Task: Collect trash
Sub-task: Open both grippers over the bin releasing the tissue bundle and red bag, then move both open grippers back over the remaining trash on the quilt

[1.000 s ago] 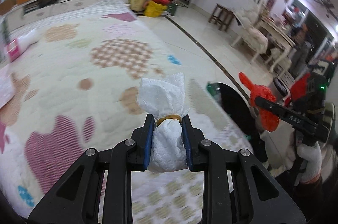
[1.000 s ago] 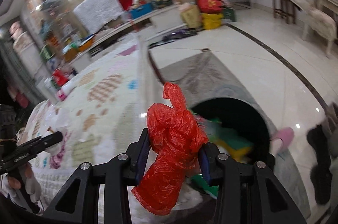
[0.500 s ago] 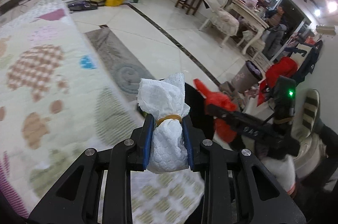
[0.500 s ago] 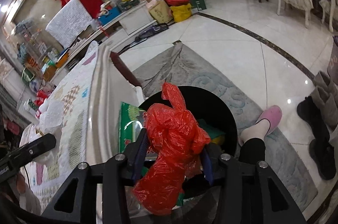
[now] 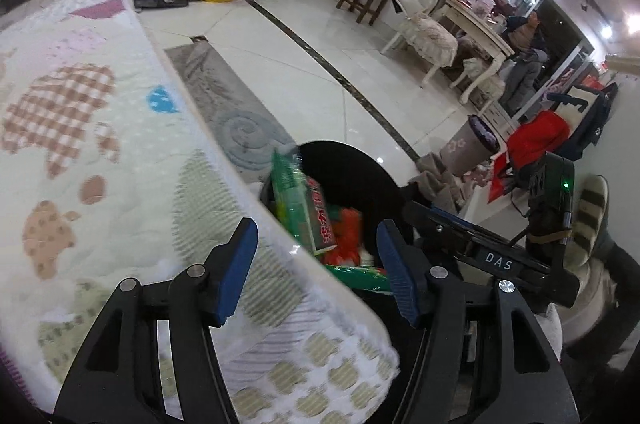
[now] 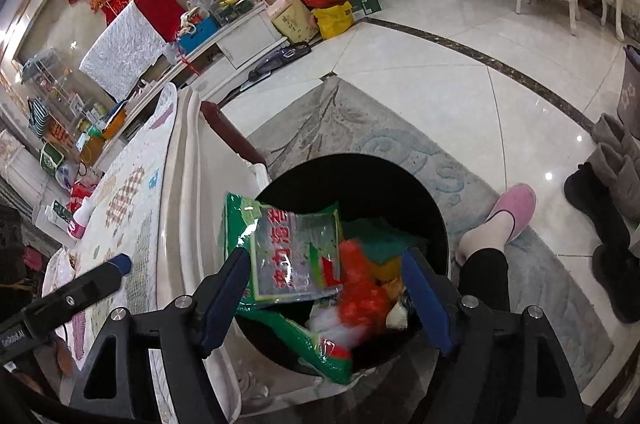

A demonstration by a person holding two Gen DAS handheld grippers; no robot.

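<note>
A black round trash bin (image 6: 400, 179) stands on the floor beside the bed; it also shows in the left wrist view (image 5: 352, 167). Inside lie green snack packets (image 6: 296, 256), the red plastic bag (image 6: 360, 292) and a blurred white tissue bundle (image 6: 332, 324). My right gripper (image 6: 326, 300) is open and empty right above the bin. My left gripper (image 5: 316, 270) is open and empty over the bed's edge, next to the bin. The red bag (image 5: 346, 232) shows in the bin there too. The right gripper's body (image 5: 480, 252) is at the left view's right.
The bed with a patterned quilt (image 5: 100, 151) runs along the left. A grey rug (image 6: 360, 127) lies under the bin. A foot in a pink slipper (image 6: 508, 212) and dark boots (image 6: 608, 224) stand to the right. A small grey bin (image 5: 476, 147) sits further off.
Both grippers opened. The white tissue bundle left my left gripper and the red bag left my right gripper; both now lie in the bin. Both grippers moved closer over the bin.
</note>
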